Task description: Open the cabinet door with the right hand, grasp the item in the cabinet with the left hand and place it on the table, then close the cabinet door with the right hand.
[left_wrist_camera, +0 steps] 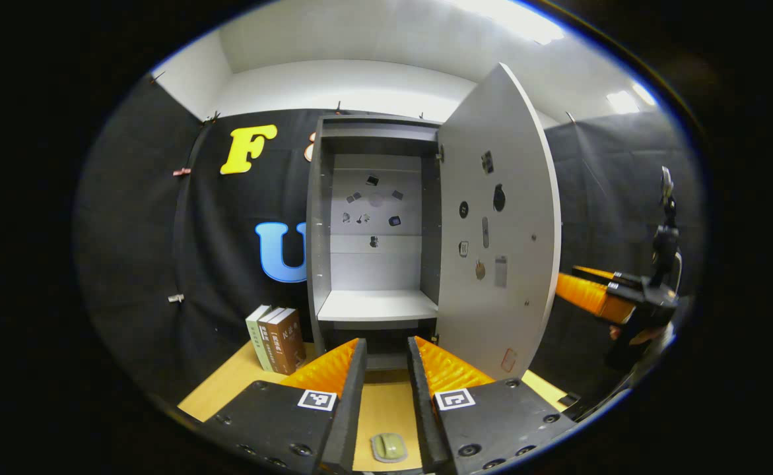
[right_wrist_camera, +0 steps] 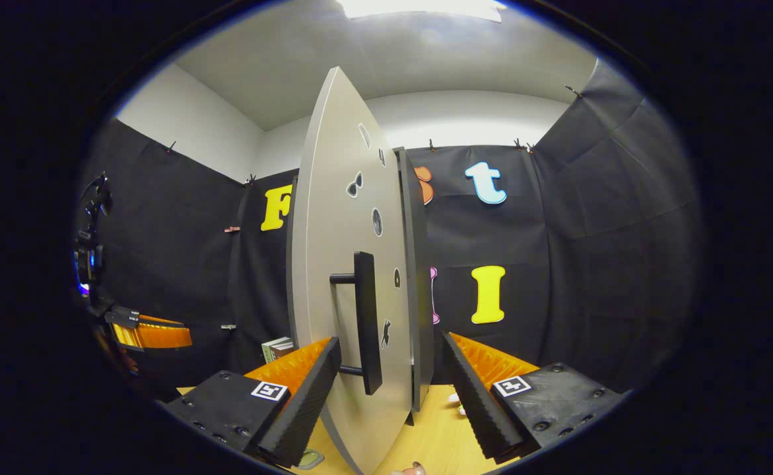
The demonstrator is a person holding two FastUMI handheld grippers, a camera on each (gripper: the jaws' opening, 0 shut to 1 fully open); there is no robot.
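Between parted fingers (right_wrist_camera: pixel 307 389), door's edge (right_wrist_camera: pixel 360 422).

Bystanders on the light wooden tabletop (left_wrist_camera: pixel 228 386)

Three upright books (left_wrist_camera: pixel 275 340), one pale green, one cream-spined and one brown, stand side by side on the tabletop against the black cloth booth wall (left_wrist_camera: pixel 142 264), leaning slightly; in the right gripper view their tops (right_wrist_camera: pixel 278 348) peek out low down. Small metal clips (left_wrist_camera: pixel 175 298) pin the cloth. Above it run a white wall (left_wrist_camera: pixel 333 82) and bright ceiling light panels (left_wrist_camera: pixel 511 20).
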